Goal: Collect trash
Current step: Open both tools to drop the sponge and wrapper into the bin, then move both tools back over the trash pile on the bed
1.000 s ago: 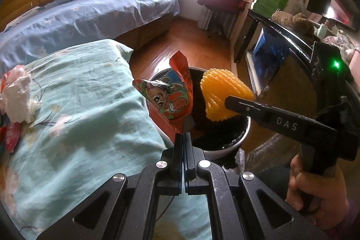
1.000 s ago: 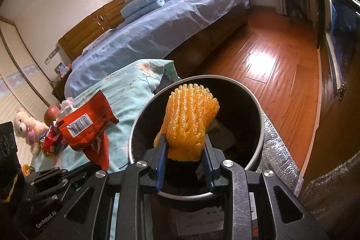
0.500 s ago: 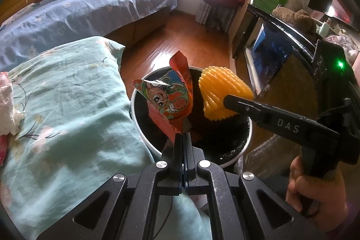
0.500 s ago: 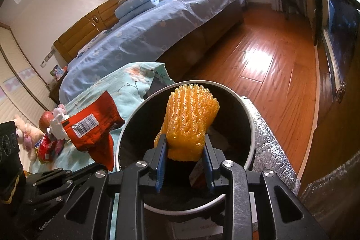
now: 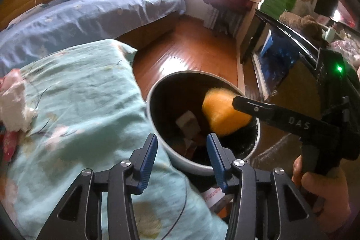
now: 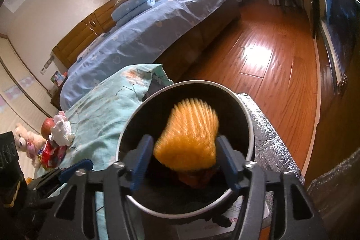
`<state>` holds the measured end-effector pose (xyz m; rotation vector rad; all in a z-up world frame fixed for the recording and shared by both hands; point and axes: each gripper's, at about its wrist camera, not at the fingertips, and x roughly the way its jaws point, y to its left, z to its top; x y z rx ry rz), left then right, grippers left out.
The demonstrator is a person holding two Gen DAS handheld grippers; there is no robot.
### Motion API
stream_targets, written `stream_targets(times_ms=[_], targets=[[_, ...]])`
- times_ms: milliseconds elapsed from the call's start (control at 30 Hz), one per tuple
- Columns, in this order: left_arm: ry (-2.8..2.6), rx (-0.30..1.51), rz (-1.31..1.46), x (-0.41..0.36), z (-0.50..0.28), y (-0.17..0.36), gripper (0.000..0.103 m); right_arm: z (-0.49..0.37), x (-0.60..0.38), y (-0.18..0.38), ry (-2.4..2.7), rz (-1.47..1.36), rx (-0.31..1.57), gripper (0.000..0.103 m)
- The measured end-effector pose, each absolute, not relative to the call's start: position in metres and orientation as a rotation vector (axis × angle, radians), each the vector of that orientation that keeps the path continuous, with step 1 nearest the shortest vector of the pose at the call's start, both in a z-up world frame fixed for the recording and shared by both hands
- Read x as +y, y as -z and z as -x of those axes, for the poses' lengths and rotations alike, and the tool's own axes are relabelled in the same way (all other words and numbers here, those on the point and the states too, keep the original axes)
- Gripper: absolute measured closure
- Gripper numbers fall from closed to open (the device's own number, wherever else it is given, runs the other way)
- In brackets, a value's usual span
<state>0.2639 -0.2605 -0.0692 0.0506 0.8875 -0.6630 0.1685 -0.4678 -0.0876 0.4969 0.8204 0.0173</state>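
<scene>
Now, at the bottom of the left wrist view, the left tool has just been opening and stands released with nothing between its blue pads, poised at the near rim of the round trash bin in the frame's centre. Just beyond, the right tool has also just been opening, its pads parted from the orange foam fruit net, which is blurred over the bin's dark mouth. Farther off at the left edge, crumpled white tissue lies on the teal floral quilt, with the blue-sheeted bed behind.
</scene>
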Motion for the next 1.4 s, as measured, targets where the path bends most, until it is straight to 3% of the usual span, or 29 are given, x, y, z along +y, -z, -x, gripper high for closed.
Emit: stream_targets(times_ms=[67, 267, 933, 1400], targets=[[0.644, 0.881, -0.044, -0.251, -0.258, 0.069, 0.055, -0.166, -0.464, 0.086, -0.026, -0.501, 0.811, 0.029], [0.578, 0.859, -0.018, -0.214, -0.236, 0.066, 0.051, -0.16, -0.446, 0.077, -0.055, -0.497, 0.788, 0.023], [0.302, 0.827, 0.101, -0.077, -0.178, 0.052, 0.05, -0.166, -0.315, 0.068, -0.286, -0.386, 0.803, 0.023], [0.175, 0.818, 0.155, -0.014, -0.187, 0.048, 0.05, -0.188, -0.247, 0.067, -0.385, -0.318, 0.836, 0.023]])
